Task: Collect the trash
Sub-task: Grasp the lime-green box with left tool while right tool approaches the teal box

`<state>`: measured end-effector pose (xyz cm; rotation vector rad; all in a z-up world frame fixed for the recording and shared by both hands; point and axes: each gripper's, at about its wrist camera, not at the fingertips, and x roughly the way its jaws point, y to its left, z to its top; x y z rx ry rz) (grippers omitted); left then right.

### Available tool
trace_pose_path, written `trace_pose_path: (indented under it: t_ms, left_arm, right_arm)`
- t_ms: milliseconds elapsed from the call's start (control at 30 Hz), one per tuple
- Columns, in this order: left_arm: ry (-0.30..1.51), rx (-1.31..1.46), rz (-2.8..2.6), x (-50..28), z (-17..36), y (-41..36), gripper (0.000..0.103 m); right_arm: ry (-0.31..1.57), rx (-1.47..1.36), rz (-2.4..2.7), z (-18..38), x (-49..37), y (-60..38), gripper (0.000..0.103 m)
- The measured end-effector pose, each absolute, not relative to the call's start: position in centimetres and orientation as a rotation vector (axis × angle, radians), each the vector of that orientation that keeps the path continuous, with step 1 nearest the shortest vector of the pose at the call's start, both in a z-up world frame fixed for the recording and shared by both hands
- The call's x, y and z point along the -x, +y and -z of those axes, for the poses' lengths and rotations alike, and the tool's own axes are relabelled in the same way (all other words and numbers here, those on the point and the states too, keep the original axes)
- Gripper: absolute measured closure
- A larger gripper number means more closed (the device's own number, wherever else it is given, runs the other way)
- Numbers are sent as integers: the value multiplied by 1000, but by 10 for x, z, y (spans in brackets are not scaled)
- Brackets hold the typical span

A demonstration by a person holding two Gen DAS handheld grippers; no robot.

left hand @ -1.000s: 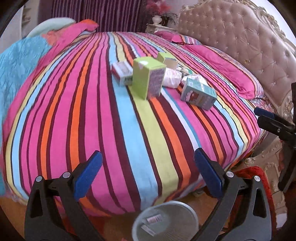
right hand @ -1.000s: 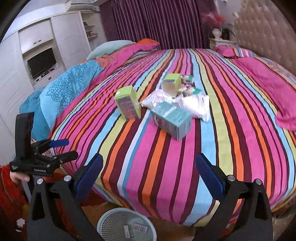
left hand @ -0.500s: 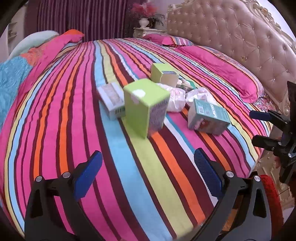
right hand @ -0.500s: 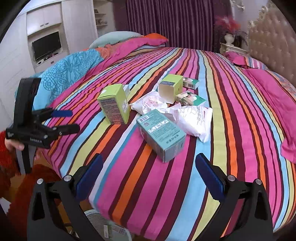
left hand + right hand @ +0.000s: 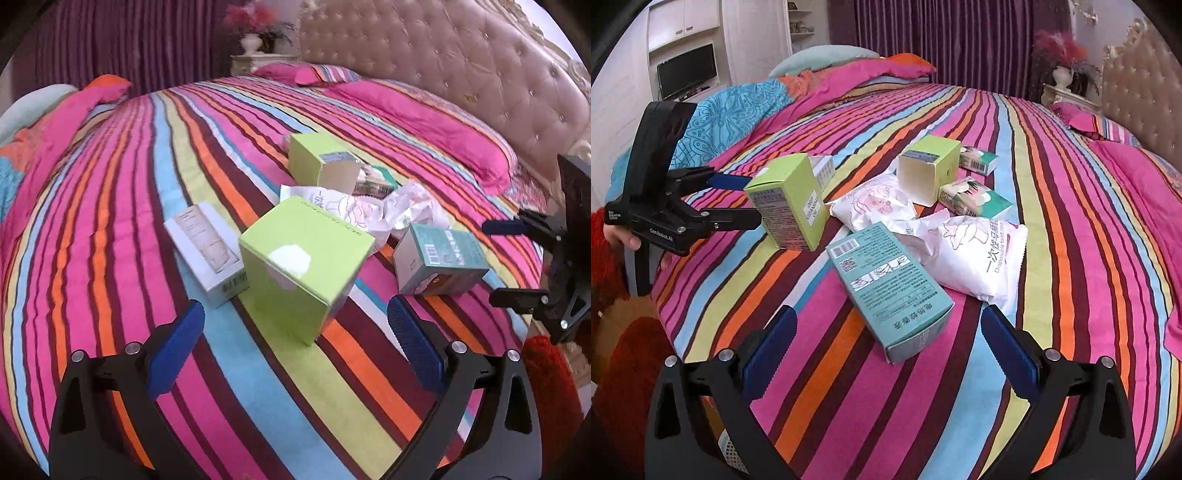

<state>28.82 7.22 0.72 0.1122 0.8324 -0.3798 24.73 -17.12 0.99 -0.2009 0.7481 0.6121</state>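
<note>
Trash lies on a striped bedspread (image 5: 110,206). A green box (image 5: 299,266) stands just ahead of my open left gripper (image 5: 295,328), between the line of its fingers; it also shows in the right wrist view (image 5: 790,203). A teal box (image 5: 890,288) lies just ahead of my open right gripper (image 5: 886,332); it also shows in the left wrist view (image 5: 439,262). Behind are a white box (image 5: 207,247), an open green box (image 5: 929,171), white wrappers (image 5: 975,251) and two small green packs (image 5: 975,201). Both grippers are empty.
A tufted headboard (image 5: 461,74) and pink pillows (image 5: 436,122) lie to the right in the left wrist view. A folded blue blanket (image 5: 731,114) lies at the far left of the bed. A white mesh bin's rim (image 5: 729,450) peeks below the right gripper. A red rug (image 5: 628,362) covers the floor.
Both grippers have moved forward over the bed toward the boxes. The bin has slid almost out of both views.
</note>
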Motion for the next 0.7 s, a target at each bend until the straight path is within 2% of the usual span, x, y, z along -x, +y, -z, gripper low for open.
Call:
trace_pose_path:
  t_ms: [700]
  left_arm:
    - [822, -160, 406, -339, -5, 37, 7]
  right_arm:
    - [765, 229, -634, 3, -275, -163, 8]
